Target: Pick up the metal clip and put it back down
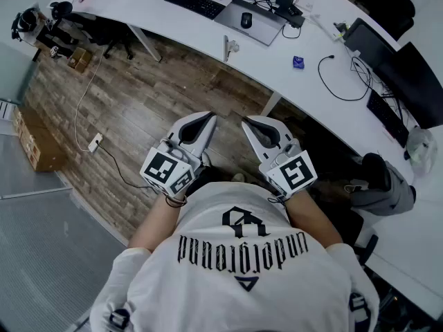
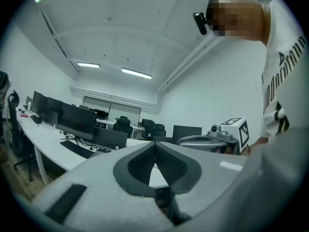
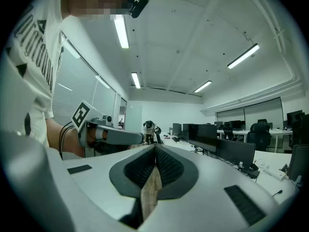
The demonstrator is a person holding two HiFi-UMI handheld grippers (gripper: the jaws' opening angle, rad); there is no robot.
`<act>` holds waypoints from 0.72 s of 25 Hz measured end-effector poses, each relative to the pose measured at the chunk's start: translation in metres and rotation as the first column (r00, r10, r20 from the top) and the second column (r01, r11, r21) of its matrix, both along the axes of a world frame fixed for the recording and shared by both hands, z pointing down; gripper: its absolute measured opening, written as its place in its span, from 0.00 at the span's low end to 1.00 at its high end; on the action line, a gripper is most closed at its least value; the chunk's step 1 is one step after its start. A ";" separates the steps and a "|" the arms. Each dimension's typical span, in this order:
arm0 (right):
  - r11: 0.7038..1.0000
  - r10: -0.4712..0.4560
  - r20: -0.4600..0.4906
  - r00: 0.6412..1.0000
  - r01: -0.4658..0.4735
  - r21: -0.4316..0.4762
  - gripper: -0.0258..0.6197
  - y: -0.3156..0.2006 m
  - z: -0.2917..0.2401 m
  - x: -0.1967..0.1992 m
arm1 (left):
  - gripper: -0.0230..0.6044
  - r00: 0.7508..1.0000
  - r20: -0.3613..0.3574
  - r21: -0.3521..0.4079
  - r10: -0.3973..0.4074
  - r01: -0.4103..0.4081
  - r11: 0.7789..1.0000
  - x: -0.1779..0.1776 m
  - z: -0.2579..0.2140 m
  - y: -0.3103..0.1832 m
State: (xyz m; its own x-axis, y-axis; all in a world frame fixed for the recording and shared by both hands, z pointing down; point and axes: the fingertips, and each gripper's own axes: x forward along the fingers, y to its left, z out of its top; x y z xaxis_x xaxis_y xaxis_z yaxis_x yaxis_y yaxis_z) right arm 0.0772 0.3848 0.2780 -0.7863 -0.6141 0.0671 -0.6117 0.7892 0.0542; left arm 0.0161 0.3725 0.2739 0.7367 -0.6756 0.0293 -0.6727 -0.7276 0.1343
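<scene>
A small silvery object (image 1: pixel 228 47), which looks like the metal clip, stands near the front edge of the long white desk (image 1: pixel 277 75). Both grippers are held close to my chest over the wooden floor, well short of the desk. My left gripper (image 1: pixel 210 117) is shut with nothing between its jaws, and its pads meet in the left gripper view (image 2: pixel 155 145). My right gripper (image 1: pixel 244 122) is also shut and empty, its tips touching in the right gripper view (image 3: pixel 155 147). Neither gripper view shows the clip.
On the desk lie a black keyboard (image 1: pixel 196 3), a mouse (image 1: pixel 246 20) on a grey pad, a small blue box (image 1: pixel 298 62) and a looped black cable (image 1: pixel 346 78). Monitors (image 1: pixel 408 71) stand at the right. A cardboard box (image 1: pixel 38 140) and power strip (image 1: pixel 95 142) sit on the floor.
</scene>
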 end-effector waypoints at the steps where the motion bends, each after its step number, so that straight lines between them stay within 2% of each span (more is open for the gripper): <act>1: 1.000 -0.003 0.003 1.000 0.003 -0.001 0.06 0.003 0.000 -0.002 | 0.06 1.000 -0.005 -0.006 -0.001 0.001 1.000 -0.001 0.001 0.003; 6: 1.000 -0.001 -0.001 1.000 0.001 -0.015 0.06 0.004 0.001 -0.006 | 0.06 0.999 -0.037 -0.022 -0.007 0.006 1.000 -0.005 0.002 0.008; 10: 1.000 0.013 -0.002 1.000 -0.013 -0.026 0.06 -0.002 0.002 -0.008 | 0.06 0.999 -0.031 -0.010 0.012 -0.012 1.000 -0.008 0.001 0.001; 18: 0.998 0.012 -0.010 1.000 -0.012 -0.054 0.07 -0.021 0.009 -0.029 | 0.06 0.998 -0.061 -0.030 0.007 -0.009 1.000 -0.034 0.006 -0.018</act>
State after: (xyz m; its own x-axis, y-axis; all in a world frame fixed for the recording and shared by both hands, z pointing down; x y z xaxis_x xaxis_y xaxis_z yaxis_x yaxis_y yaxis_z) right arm 0.0486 0.3642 0.2875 -0.7780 -0.6190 0.1078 -0.6210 0.7836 0.0175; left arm -0.0175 0.3543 0.2795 0.7433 -0.6689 0.0041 -0.6565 -0.7283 0.1966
